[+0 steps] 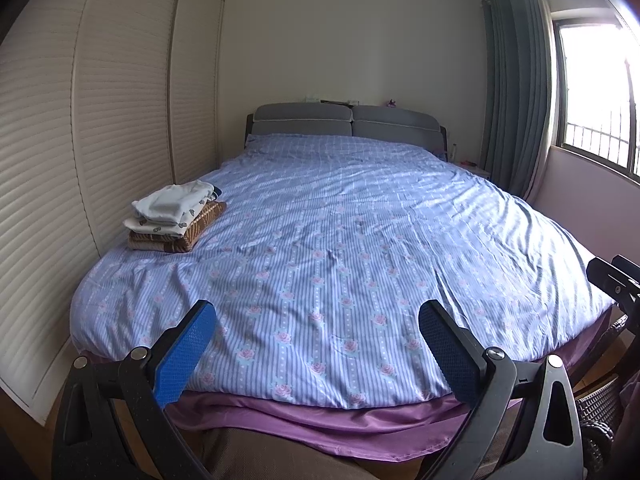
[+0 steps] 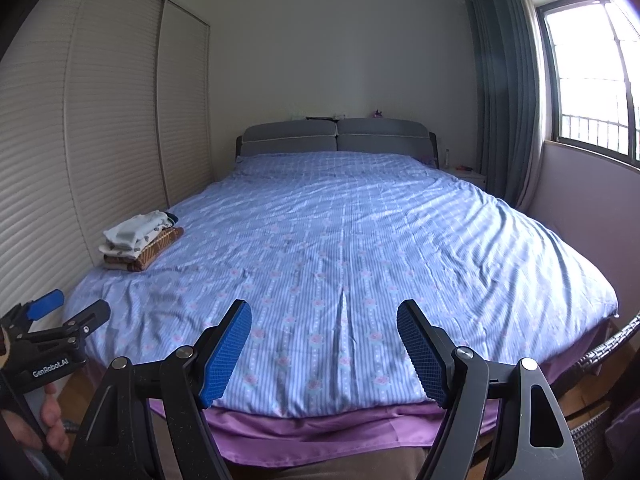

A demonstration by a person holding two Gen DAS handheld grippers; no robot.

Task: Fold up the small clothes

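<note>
The left gripper (image 1: pixel 318 344) sits at the bottom of its frame with its blue pads spread wide, holding nothing. The right gripper (image 2: pixel 324 350) is likewise wide open and empty, low in its frame. The stack of folded clothes (image 1: pixel 176 216) lies on the bedspread (image 1: pixel 340 248) at the left middle of both frames, well apart from either gripper, near the louvred wardrobe doors (image 1: pixel 80 140).

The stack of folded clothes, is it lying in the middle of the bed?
No, the stack of folded clothes sits at the left edge of the bed, beside the louvred wardrobe doors.
</note>
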